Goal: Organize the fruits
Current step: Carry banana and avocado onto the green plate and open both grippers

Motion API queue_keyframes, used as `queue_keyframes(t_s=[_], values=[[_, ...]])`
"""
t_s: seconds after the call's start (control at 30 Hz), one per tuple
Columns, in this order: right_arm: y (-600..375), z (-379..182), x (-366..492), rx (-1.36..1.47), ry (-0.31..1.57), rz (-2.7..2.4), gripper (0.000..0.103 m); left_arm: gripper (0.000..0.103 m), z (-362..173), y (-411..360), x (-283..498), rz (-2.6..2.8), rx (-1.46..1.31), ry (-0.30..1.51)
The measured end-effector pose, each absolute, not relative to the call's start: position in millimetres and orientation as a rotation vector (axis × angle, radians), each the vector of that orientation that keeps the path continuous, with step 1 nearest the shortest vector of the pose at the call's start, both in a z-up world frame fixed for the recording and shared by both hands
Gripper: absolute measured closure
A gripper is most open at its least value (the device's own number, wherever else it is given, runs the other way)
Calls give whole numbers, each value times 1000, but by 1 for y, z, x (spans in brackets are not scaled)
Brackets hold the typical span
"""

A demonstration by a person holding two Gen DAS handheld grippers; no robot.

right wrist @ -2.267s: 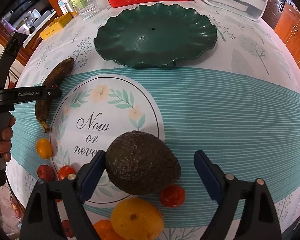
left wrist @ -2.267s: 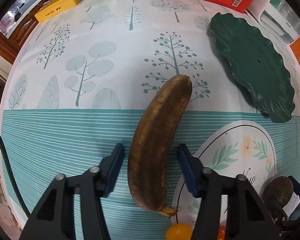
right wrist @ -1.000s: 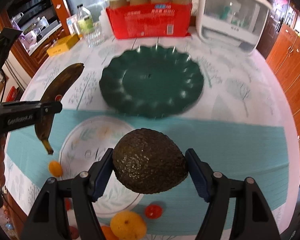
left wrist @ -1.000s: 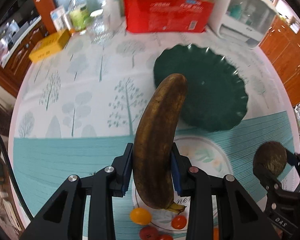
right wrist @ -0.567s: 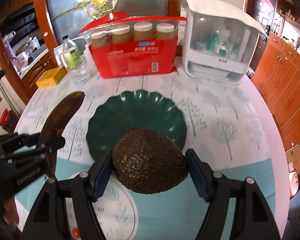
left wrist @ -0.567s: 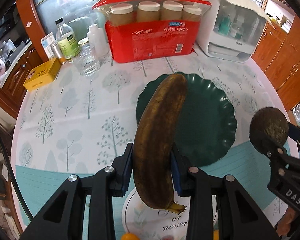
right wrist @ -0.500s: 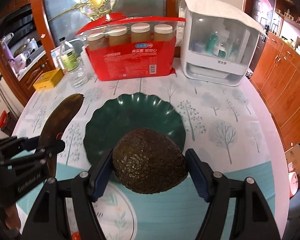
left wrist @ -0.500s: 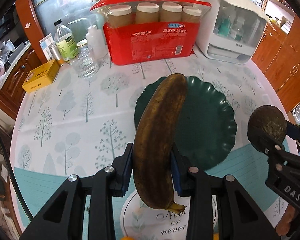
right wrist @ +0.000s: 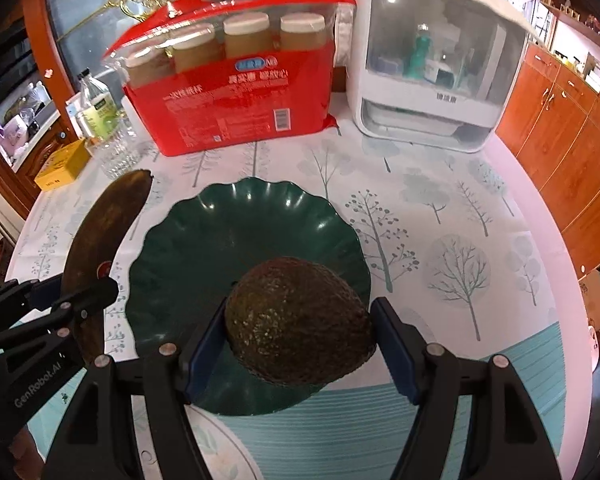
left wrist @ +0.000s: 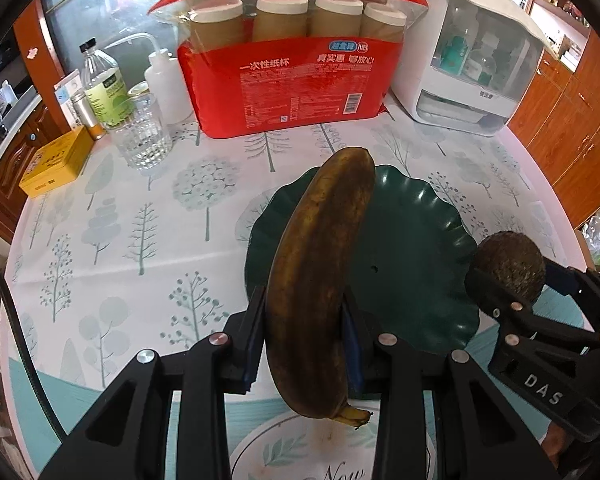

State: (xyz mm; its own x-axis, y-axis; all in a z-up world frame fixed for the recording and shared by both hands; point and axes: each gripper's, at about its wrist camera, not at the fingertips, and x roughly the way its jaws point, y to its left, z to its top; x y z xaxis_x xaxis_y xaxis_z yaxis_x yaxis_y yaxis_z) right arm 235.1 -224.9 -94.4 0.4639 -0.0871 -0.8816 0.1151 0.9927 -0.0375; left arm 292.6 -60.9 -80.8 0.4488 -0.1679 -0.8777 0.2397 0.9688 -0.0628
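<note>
Now, both fruits aloft over the table. Left gripper (left wrist: 304, 336) clamped on the browned banana (left wrist: 320, 280), blue pads pressing its lower half from either side, stem end hanging toward the camera, far tip pointing out past the back rim of the dark green scalloped plate (left wrist: 416, 264). Right gripper (right wrist: 298, 344) closed around the avocado (right wrist: 296, 320), pads snug on both flanks, fruit held above the plate's near edge. Seen from the left wrist, avocado (left wrist: 508, 266) off to the right, level with the plate's right rim, pinched in the right gripper (left wrist: 512, 280). Seen from the right wrist, banana (right wrist: 100, 236) off to the left of the plate (right wrist: 236, 232), gripped low down by the left gripper (right wrist: 80, 292). Plate itself sitting on the tree-print tablecloth (left wrist: 140, 220), partly overlapping the teal striped band near the camera. Behind the plate, a red pack of paper cups (left wrist: 284, 76) standing upright, a white cabinet with a clear front (left wrist: 472, 60) to its right. To the left of the pack, a drinking glass (left wrist: 142, 140), a white squeeze bottle (left wrist: 162, 80), a clear bottle with a green label (left wrist: 106, 88) and a yellow box (left wrist: 54, 162) near the table's edge.
</note>
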Motion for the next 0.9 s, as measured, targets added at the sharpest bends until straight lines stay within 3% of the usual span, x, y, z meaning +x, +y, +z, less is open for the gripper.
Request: queue_keyframes(t_s=[0.63, 0.8, 0.87, 0.9], values=[[-222, -147, 259, -6, 1179, -86, 30, 69, -138, -80, 323, -255, 93, 1187], [-215, -136, 259, -52, 1099, -81, 31, 68, -133, -80, 321, -245, 118, 1139], [-212, -129, 260, -87, 1071, -95, 31, 62, -130, -80, 321, -224, 133, 1127], [-212, -128, 261, -91, 1070, -102, 31, 53, -130, -79, 321, -207, 140, 1128]])
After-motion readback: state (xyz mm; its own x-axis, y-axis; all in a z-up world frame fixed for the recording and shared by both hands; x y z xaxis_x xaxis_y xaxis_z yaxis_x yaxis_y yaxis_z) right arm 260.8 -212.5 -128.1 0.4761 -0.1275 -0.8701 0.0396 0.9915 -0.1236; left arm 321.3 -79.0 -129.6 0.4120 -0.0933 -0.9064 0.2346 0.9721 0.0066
